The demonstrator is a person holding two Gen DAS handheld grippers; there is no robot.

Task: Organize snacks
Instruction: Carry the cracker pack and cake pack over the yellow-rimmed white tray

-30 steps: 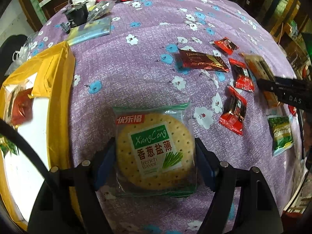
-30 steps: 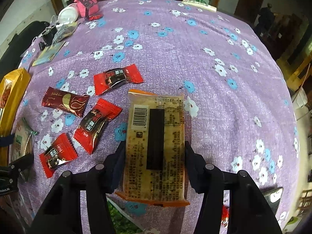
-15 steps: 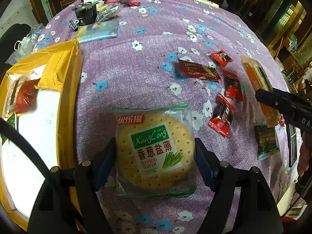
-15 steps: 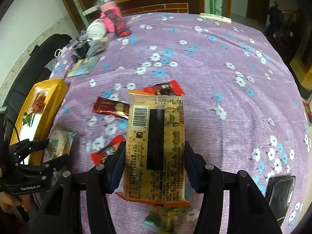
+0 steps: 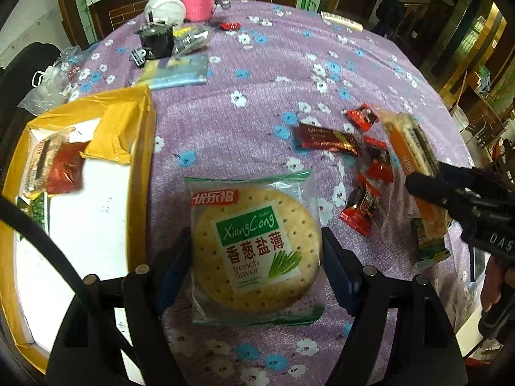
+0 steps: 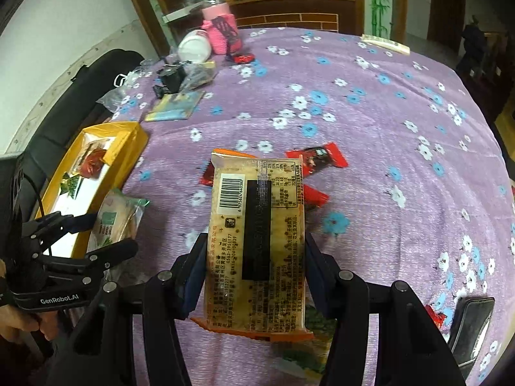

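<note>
Left gripper [image 5: 256, 257] clamps a round scallion cracker pack [image 5: 254, 251]; right gripper [image 6: 256, 270] clamps an oblong orange biscuit pack [image 6: 257, 241], both above the cloth, near the yellow box [image 5: 141, 173]. Slippery film could slide free.

Your table [image 6: 370, 135] is covered by a purple cloth printed with white and blue flowers. Along its left edge sits a yellow box [image 5: 141, 167] with a white floor, and at the far end you have a pink knitted holder [image 5: 196, 0], a white round container [image 5: 164, 8], a small black device [image 5: 154, 41] and a flat blue packet [image 5: 177, 70]. Red-wrapped candies [image 5: 360, 209] and a dark red bar [image 5: 325, 136] lie scattered right of centre, a green packet [image 5: 431, 247] near the right edge, and a black phone [image 6: 473, 325] at the near right corner.
</note>
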